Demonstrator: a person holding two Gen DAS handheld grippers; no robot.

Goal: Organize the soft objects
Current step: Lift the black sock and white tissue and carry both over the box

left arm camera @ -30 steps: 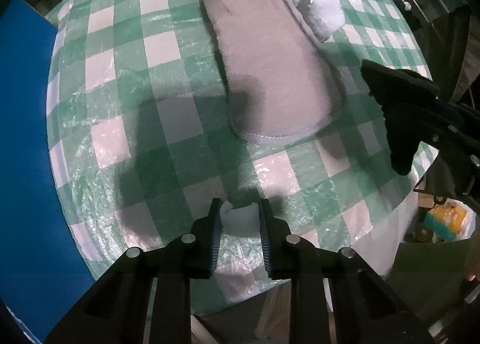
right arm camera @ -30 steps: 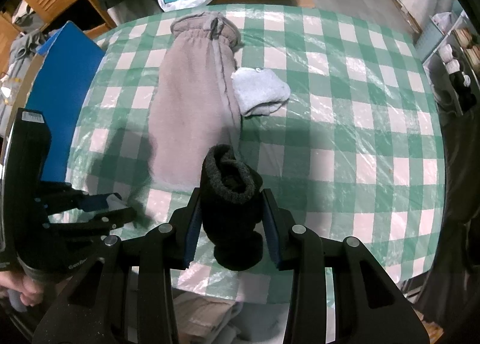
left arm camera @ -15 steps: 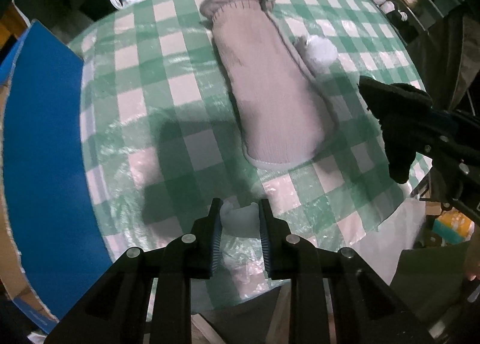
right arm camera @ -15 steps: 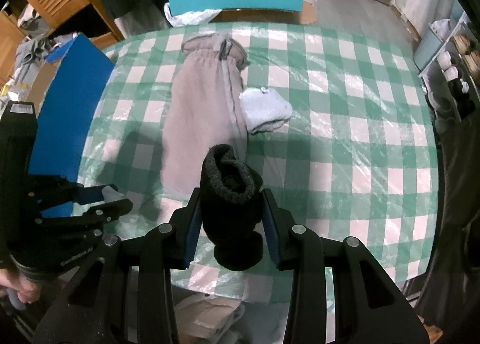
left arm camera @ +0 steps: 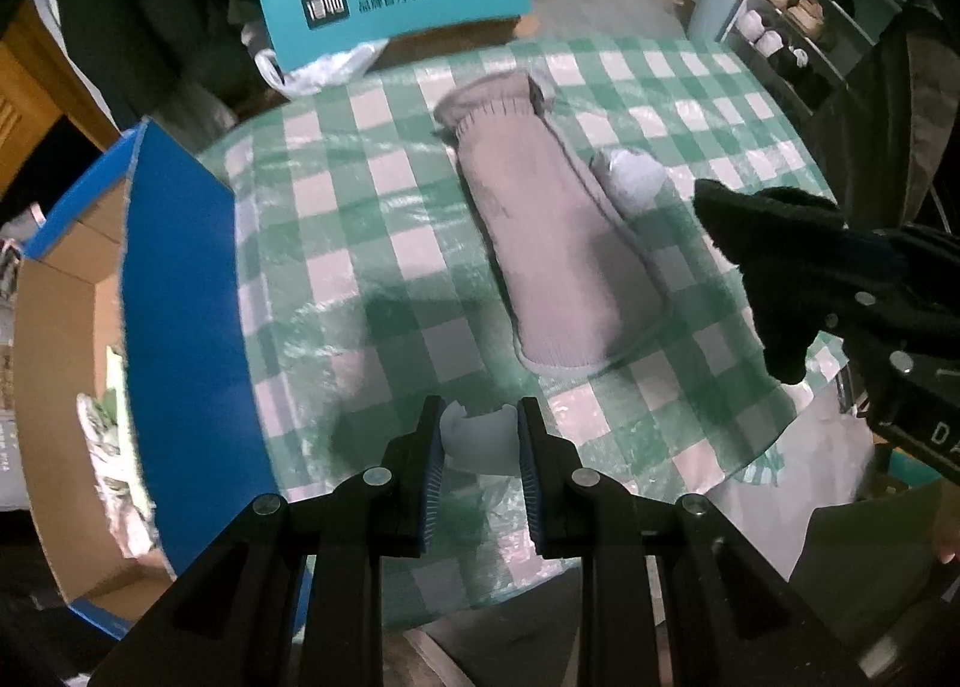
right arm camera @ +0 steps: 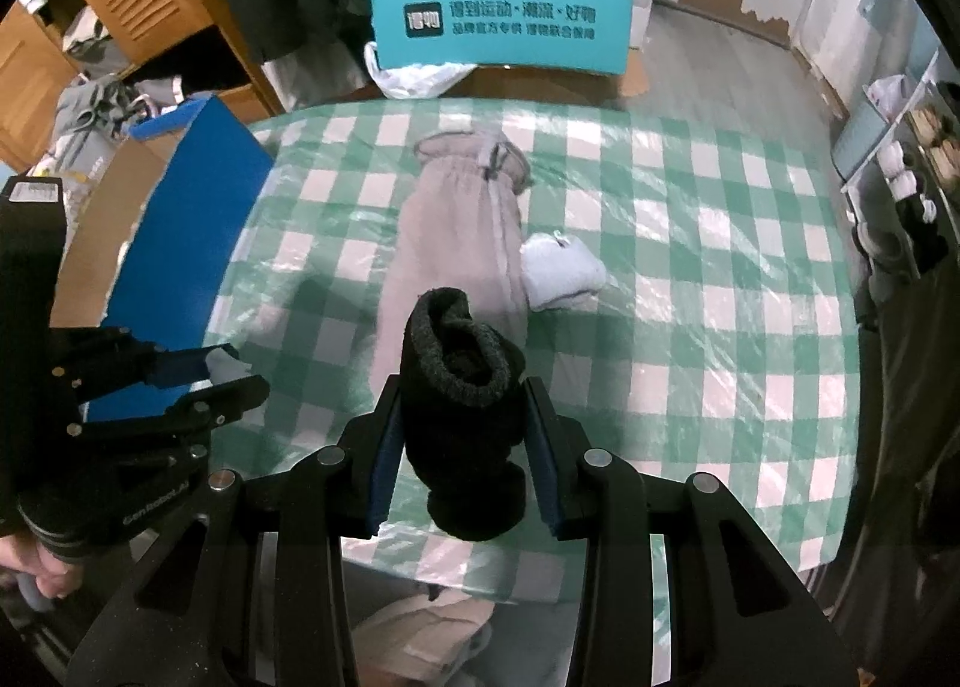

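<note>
My left gripper is shut on a small white sock and holds it above the near edge of the checked table. It also shows at the left of the right wrist view. My right gripper is shut on a black sock, also seen at the right of the left wrist view. Grey folded trousers lie along the table's middle. A pale grey sock lies against their right side.
An open cardboard box with blue flaps stands left of the table, with some items inside. A teal chair back with a plastic bag is beyond the far edge. A shelf with shoes stands at the right.
Both grippers have lifted and pulled back from the table with their socks; more of the table, the box and the chair is in view.
</note>
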